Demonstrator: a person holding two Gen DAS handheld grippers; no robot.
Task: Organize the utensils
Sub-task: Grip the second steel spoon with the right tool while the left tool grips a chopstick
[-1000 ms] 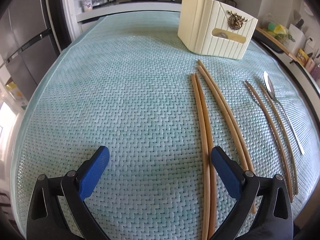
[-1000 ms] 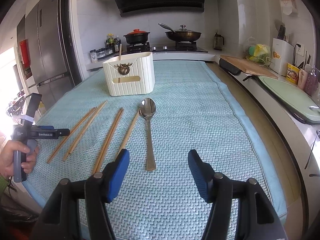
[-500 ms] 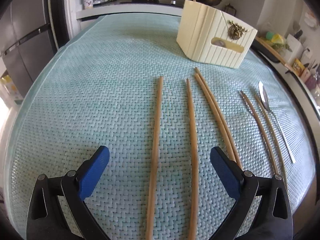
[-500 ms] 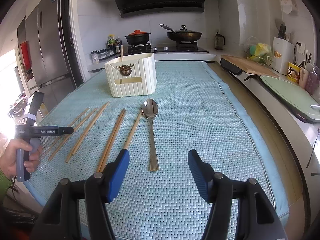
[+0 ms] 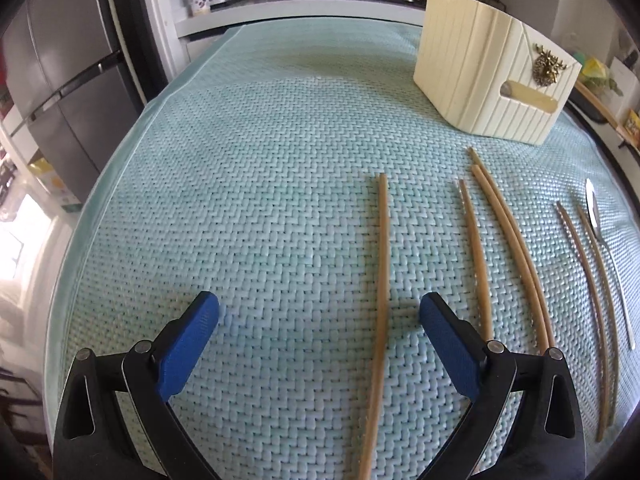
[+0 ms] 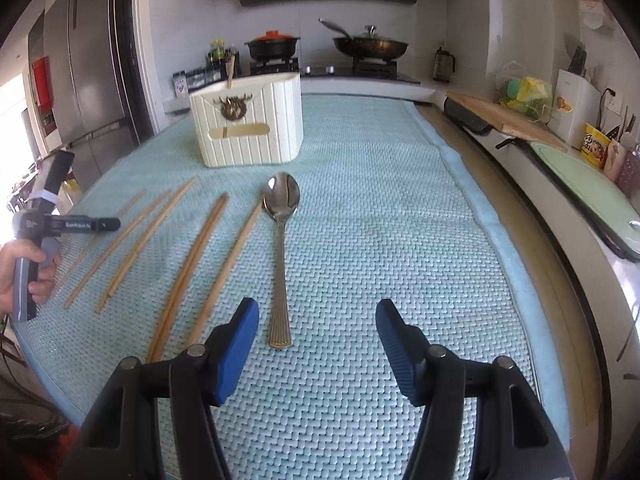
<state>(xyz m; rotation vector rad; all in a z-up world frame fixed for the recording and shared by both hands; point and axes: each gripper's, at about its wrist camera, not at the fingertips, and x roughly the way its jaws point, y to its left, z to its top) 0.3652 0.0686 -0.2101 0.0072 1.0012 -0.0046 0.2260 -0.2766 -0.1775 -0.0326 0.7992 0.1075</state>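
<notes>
Both tools empty, nothing lifted yet. My left gripper point(image 5: 318, 316) has its jaws spread wide, blue pads low over the woven mat point(image 5: 240, 184), holding nothing. My right gripper point(image 6: 316, 326) is equally wide open and also empty.

Layout, left wrist view: the leftmost chopstick point(image 5: 382, 280) runs from 12 toward 6 between my left pads, nearer the right pad. A second single chopstick point(image 5: 476, 256) lies at about 1 o'clock, just outside that pad. Beyond it a close pair point(image 5: 510, 248), then two more sticks point(image 5: 588, 300) near 3 o'clock. The cream utensil holder point(image 5: 480, 72) stands upright at 1 o'clock, well apart from all of them; a stick-like handle pokes out of its top.

Right wrist view: the spoon point(image 6: 282, 240) lies bowl toward 12, its handle end between my right pads, close to the left one. Holder at 11 o'clock.

Step in hand, as I judge it: lining up the first pick, left side on the leftmost chopstick. Next move calls for lowering the pads to the mat astride that stick, centring it, and closing gently. A thin, round stick may roll or slip out. Then carry it to 1 o'clock and drop it in upright.
</notes>
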